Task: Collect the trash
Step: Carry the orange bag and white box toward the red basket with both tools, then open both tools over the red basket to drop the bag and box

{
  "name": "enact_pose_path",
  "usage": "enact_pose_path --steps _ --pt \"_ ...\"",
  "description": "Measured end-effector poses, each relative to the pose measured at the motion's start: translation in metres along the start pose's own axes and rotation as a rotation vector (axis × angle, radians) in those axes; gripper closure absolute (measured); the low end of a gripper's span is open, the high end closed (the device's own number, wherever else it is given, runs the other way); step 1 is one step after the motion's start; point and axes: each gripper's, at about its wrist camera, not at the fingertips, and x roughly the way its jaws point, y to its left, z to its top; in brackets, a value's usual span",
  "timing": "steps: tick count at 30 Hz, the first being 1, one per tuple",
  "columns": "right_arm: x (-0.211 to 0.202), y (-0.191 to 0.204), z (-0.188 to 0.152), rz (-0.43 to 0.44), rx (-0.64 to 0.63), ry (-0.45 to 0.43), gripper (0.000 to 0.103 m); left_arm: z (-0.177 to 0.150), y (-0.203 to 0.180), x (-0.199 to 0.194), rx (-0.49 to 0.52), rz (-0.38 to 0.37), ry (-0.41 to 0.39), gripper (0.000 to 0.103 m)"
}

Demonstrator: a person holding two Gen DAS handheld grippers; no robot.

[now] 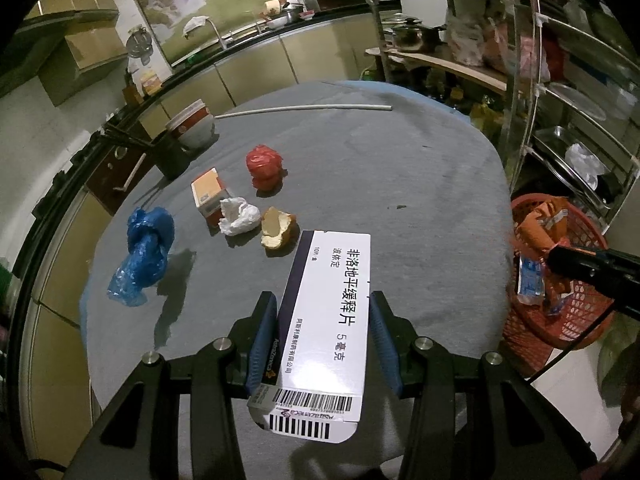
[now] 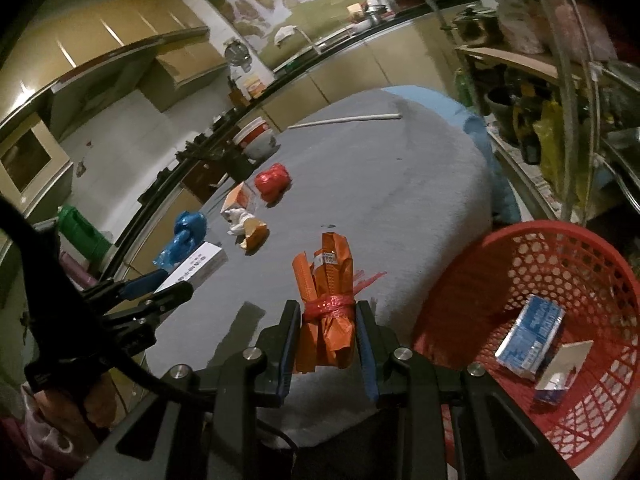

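The left tool (image 1: 324,336) is clamped on a white medicine carton (image 1: 328,320), blue pads against its 2 long sides near the barcode end, the carton held above the grey worktop (image 1: 400,160). The right tool (image 2: 328,336) is closed tight on an orange wrapper bundle (image 2: 326,300) tied round the middle with red netting, and it sits just left of the red basket (image 2: 520,248), which stands off the worktop's right edge with a blue-and-white pack (image 2: 530,338) and another small carton already lying inside.

The carton looks empty and light, stiff along its edges but likely to buckle if squeezed across the broad faces, so the side grip it has now seems the sound one. The orange bundle is soft, crinkly plastic; the tied waist is its firmest place, and that is where the pads sit.

Left on the worktop: a blue plastic bag (image 1: 144,256), a red crumpled bag (image 1: 264,166), a white paper wad (image 1: 238,216), a piece of fruit peel (image 1: 278,228) and a small orange box (image 1: 210,196). All seem light; the bags and wad are best pinched at their bulk, the peel by its rim.
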Motion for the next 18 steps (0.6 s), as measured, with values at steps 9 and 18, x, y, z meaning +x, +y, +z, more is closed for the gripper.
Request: enact_pose_path --steps 9,18 --pt "-0.036 -0.047 -0.001 -0.112 0.086 -0.067 0.073 0.003 -0.023 -0.006 0.034 -0.108 0.0 0.054" --pt "-0.081 -0.101 -0.01 -0.231 0.205 -0.127 0.073 0.026 -0.071 -0.012 0.078 -0.344 -0.031 0.054"
